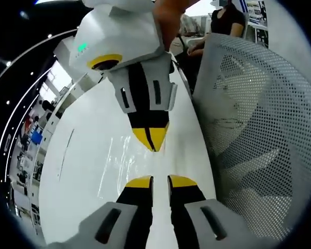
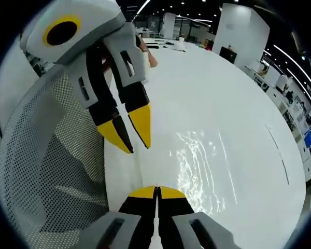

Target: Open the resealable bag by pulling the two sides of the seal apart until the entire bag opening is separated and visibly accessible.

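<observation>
Clear bag (image 2: 207, 171) lies flat lengthwise along the white table (image 2: 223, 93).

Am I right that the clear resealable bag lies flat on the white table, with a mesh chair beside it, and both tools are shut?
Not quite. The left tool is open: the left gripper view shows a gap between its yellow tips. The right tool is shut, tips together. The rest holds: the clear bag lies flat on the white table, with the mesh chair beside it.

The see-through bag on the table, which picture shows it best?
The right gripper view: the clear bag spreads wide there, its shiny wrinkles plain on the white table. In the left gripper view the bag is fainter, partly behind yellow gripper tips.
</observation>
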A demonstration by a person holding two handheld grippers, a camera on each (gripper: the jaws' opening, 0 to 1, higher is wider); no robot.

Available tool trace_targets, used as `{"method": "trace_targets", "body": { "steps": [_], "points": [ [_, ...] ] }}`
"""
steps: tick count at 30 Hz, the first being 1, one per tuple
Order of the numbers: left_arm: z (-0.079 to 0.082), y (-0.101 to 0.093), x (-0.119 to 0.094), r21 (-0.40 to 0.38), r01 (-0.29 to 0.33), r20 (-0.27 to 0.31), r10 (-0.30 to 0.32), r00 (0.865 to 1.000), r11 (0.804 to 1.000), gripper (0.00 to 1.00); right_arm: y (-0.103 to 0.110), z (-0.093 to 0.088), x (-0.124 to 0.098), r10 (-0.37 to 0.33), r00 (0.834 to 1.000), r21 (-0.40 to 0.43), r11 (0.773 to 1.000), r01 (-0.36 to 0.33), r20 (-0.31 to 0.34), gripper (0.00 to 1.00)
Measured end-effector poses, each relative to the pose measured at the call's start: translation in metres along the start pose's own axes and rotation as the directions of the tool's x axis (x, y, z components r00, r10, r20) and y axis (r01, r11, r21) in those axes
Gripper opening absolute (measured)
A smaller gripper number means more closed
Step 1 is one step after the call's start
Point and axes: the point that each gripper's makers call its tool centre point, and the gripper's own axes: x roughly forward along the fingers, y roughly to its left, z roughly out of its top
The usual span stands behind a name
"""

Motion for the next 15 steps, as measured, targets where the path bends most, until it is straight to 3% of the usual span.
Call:
{"method": "trace_targets", "body": {
  "steps": [15],
  "points": [
    [0.001,0.012,0.003,0.029,-0.016,-0.03,0.017,0.999,0.999,0.07,-0.011,0.028,-0.016,-0.061,0.996,-0.064,0.996,0.065,0.071,0.0]
  ]
}}
